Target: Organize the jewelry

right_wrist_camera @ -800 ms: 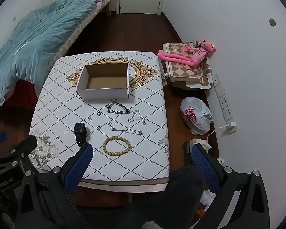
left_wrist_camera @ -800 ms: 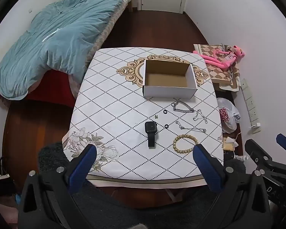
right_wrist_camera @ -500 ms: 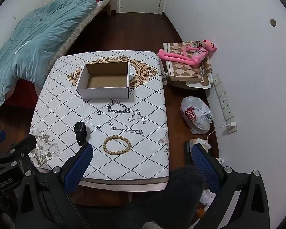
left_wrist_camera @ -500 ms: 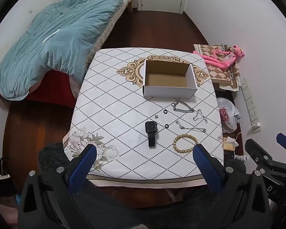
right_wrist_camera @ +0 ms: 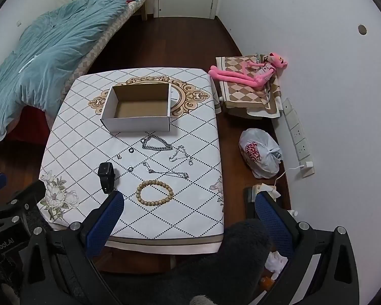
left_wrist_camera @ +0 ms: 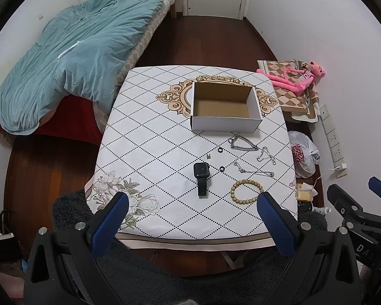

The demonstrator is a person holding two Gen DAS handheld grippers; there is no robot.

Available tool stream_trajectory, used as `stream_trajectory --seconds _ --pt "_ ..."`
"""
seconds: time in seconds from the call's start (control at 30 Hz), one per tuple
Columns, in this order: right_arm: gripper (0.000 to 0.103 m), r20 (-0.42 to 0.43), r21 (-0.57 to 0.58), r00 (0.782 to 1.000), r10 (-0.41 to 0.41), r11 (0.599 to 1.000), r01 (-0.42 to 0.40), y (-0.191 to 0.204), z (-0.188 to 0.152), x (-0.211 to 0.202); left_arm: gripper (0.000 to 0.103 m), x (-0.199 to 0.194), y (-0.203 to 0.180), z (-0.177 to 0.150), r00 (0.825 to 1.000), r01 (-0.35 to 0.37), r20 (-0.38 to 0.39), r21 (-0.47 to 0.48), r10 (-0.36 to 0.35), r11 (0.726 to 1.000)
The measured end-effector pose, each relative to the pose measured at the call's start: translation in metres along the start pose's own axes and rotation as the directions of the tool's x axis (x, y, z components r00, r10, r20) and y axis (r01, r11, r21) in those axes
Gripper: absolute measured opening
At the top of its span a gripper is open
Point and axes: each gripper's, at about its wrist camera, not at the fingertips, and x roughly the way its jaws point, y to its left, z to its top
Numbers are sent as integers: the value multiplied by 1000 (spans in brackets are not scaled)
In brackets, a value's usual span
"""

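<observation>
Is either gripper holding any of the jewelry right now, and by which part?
Nothing is held. The left gripper and right gripper are both open and empty above the table's near edge.

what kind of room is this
Most likely a bedroom in a home: a bed with a rumpled teal duvet, a pink plush toy by the wall, and a wooden floor.

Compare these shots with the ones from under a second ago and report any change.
Nothing visibly changed: both grippers hang open and empty over the table's near edge, the white cardboard box is empty, and the black smartwatch, wooden bead bracelet and silver chains lie where they were.
</observation>
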Motion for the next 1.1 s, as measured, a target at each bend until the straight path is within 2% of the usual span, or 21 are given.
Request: stream_trajectory --seconds 1.1 --pt "103 17 1 1000 -1 1000 1 -7 5 -12 103 -16 -3 -5 1000 7 12 10 -7 1000"
